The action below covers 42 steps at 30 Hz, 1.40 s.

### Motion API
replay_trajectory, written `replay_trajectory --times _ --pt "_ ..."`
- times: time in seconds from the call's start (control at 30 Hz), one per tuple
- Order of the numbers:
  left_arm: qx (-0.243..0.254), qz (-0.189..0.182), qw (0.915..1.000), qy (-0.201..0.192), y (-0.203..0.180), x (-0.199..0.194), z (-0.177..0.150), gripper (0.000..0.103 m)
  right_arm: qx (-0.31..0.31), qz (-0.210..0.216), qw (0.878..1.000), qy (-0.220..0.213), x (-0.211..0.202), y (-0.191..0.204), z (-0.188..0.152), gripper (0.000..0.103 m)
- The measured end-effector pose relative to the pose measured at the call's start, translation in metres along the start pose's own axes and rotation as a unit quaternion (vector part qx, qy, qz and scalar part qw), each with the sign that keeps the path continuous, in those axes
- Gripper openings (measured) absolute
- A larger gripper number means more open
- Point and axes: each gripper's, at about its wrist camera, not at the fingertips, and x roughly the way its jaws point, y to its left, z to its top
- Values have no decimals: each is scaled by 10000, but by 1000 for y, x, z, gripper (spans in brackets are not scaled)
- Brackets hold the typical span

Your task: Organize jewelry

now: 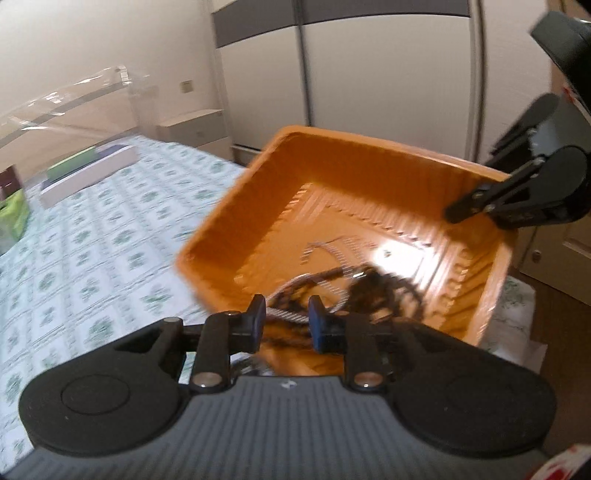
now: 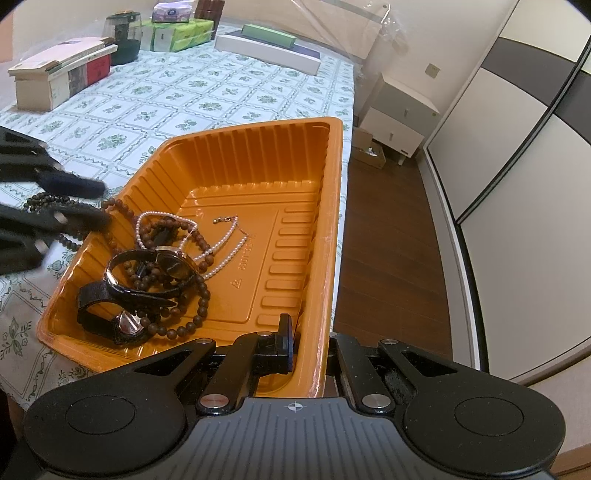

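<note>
An orange plastic tray (image 2: 288, 177) lies at the table's right edge and holds two black watches (image 2: 147, 280), a white pearl necklace (image 2: 221, 251) and brown bead strands (image 2: 199, 302). My right gripper (image 2: 306, 343) is shut on the tray's near rim, one finger inside the wall and one outside. My left gripper (image 1: 286, 314) is partly closed around a brown bead strand (image 2: 48, 201) that trails over the tray's left rim onto the cloth. In the left wrist view the tray (image 1: 351, 177) and jewelry are blurred, and the right gripper (image 1: 491, 199) shows on the tray's far rim.
A green-patterned tablecloth (image 2: 177, 92) covers the table. Boxes (image 2: 59, 77), a dark jar (image 2: 123, 37), tissue packs (image 2: 181, 33) and a flat white box (image 2: 269, 51) stand at the far side. The wooden floor (image 2: 388, 240) drops away right of the tray; a wardrobe stands beyond.
</note>
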Motion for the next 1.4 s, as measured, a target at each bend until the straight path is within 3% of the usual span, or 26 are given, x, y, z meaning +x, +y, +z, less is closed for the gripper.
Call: replay_trajectory --times 0.3,0.5,0.83,1.1,1.4 --pt "-347 930 9948 223 49 -38 -46 26 -1 2 10000 2 0 0 0 3" --pt "-532 1339 9882 520 70 -54 -81 27 -2 2 10000 1 0 0 0 3" --pt "-1043 1584 9796 672 89 -62 -109 27 -22 -20 10000 6 -2 4 -2 3" --pt "-1004 1976 9730 643 115 -49 -106 30 -18 -9 10000 16 -2 4 -2 3" --pt "-1035 2016 9714 706 152 -29 -109 30 -7 -11 10000 49 -1 3 -4 3"
